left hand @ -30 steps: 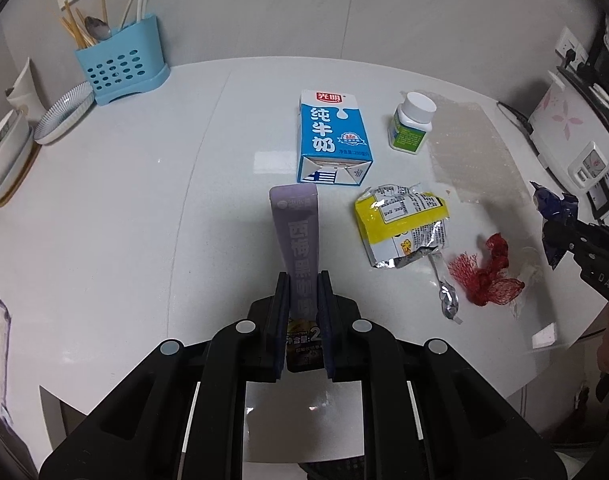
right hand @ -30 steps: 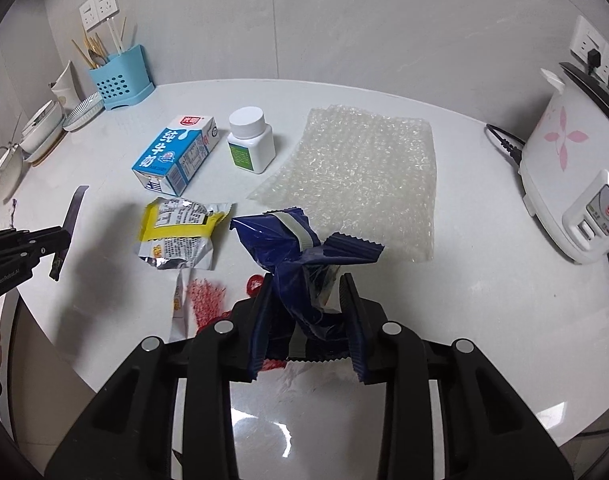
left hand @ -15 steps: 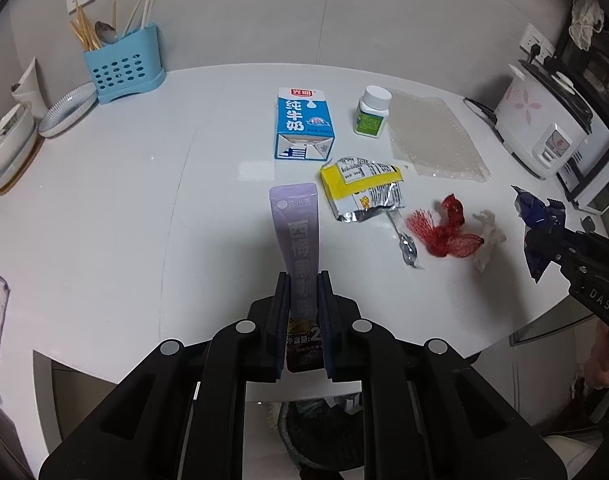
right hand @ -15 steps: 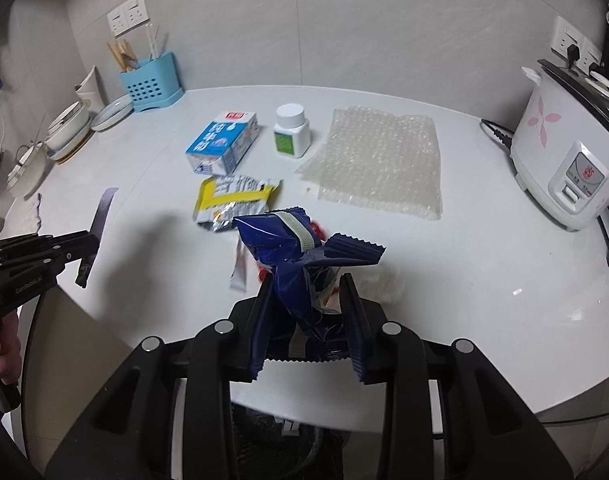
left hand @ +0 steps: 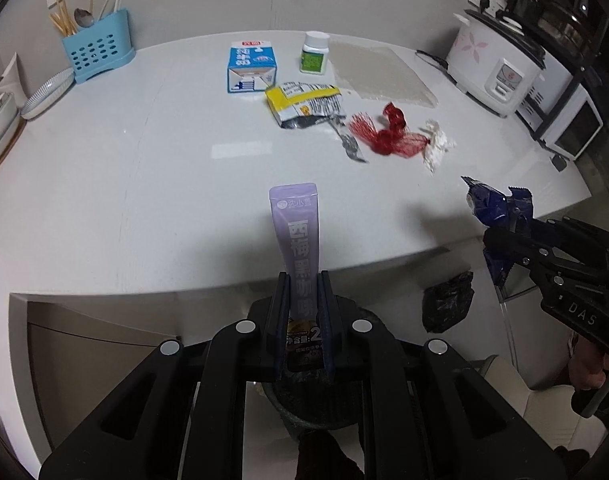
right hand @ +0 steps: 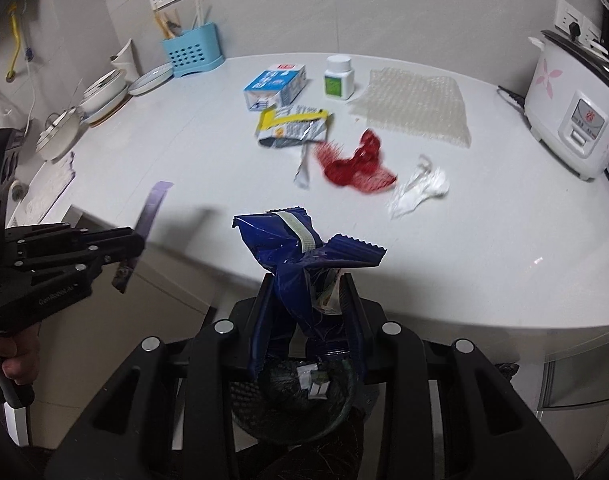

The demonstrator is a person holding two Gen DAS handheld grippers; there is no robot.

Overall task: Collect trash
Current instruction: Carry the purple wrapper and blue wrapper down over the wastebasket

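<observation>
Left tongs (left hand: 303,312) were closed flat on a purple sachet (left hand: 298,236), gripped near its lower end and standing upright at frame centre. Right tongs (right hand: 307,312) were clamped on a crumpled blue wrapper (right hand: 300,252), its crimped ends flaring above the jaws. Both items appeared light, thin and limp film; a mid-body pinch should suffice. A dark mesh bin (right hand: 292,404) sat directly below the right tongs. Remaining litter lay on the desk (right hand: 484,220), upper centre.

Left hand-held gripper (left hand: 303,320) and right hand-held gripper (right hand: 309,312), both clamped, side by side.
</observation>
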